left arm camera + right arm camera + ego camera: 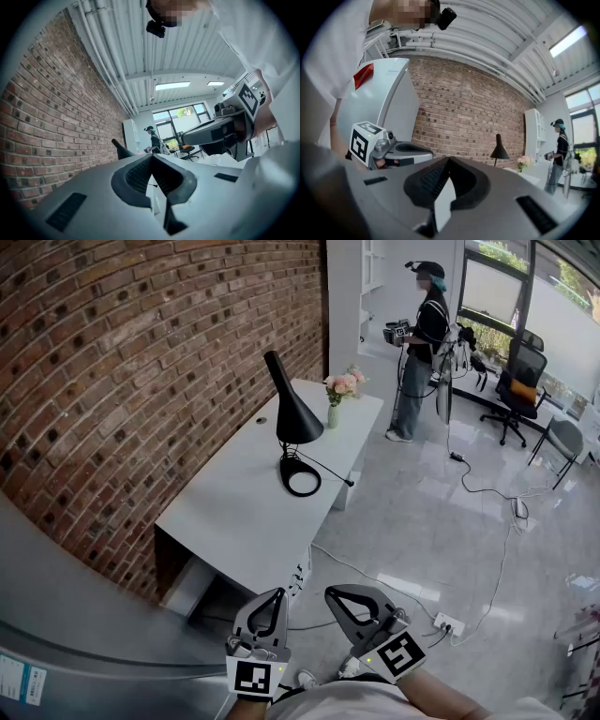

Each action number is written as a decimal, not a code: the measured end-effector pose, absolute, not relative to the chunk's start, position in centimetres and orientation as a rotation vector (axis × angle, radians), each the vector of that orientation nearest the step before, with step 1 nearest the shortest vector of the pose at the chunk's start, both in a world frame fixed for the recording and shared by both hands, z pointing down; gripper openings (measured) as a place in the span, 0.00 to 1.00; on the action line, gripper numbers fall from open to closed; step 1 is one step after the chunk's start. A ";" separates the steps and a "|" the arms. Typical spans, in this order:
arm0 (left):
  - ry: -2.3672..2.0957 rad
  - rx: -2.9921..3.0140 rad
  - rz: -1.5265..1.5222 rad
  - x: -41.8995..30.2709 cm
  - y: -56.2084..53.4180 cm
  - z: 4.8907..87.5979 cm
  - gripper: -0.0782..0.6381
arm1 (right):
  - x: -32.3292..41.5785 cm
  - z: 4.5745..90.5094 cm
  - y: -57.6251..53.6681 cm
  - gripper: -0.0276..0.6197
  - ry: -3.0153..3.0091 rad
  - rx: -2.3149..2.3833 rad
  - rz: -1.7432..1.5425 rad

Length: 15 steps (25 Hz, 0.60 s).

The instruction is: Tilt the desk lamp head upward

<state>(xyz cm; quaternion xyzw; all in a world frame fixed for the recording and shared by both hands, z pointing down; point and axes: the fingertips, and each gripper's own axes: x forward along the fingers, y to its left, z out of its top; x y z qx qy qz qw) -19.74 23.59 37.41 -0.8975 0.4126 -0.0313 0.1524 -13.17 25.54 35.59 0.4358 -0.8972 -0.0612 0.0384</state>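
A black desk lamp (293, 414) stands on the white desk (234, 502) by the brick wall, its cone head pointing down over a ring base (301, 477). The lamp also shows far off in the left gripper view (122, 151) and the right gripper view (499, 150). Both grippers are held low near my body, well short of the desk. My left gripper (277, 594) (152, 157) is shut and holds nothing. Beside it, my right gripper (332, 593) (449, 161) is also shut and holds nothing.
A vase of pink flowers (339, 390) stands at the desk's far end. Cables and a power strip (447, 622) lie on the floor to the right. A person (422, 343) and an office chair (517, 390) are far back. A grey cabinet (56, 615) is at my left.
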 end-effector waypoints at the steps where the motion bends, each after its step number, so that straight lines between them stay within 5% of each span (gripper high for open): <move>1: 1.187 -2.565 -0.090 -19.8 23.6 37.3 0.12 | -13.2 35.6 25.6 0.07 -2.750 1.331 -0.192; 15: 1.277 -2.619 -0.042 -21.0 23.7 37.8 0.12 | -14.4 35.6 26.2 0.07 -2.772 1.310 -0.203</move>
